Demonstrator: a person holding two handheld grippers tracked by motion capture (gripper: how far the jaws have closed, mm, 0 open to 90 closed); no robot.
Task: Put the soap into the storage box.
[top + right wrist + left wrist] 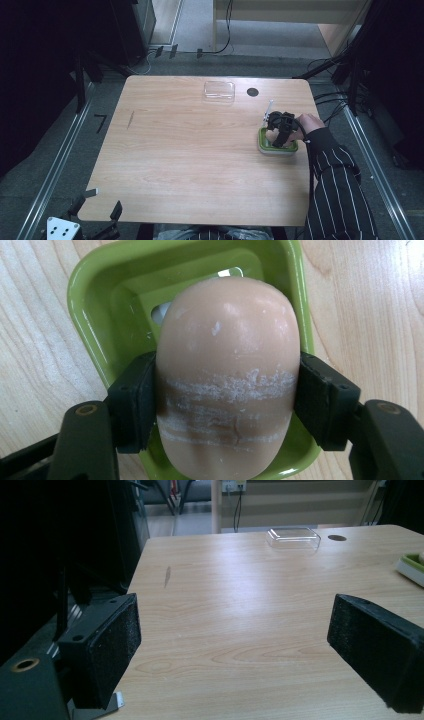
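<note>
A peach-coloured oval bar of soap (227,370) with white scuff marks is clamped between the jaws of my right gripper (227,400), right over a green soap dish (95,305). In the high view the right gripper (280,131) hangs over the dish (276,147) at the table's right side, held by a hand in a striped sleeve. My left gripper (232,645) is open with nothing between its foam pads (117,645), low at the table's near left corner (100,220).
A clear plastic lid (219,91) lies near the table's far edge, with a dark round hole (252,92) to its right. A thin dark mark (131,120) is on the left of the wooden table (195,160). Cables run on the floor beyond.
</note>
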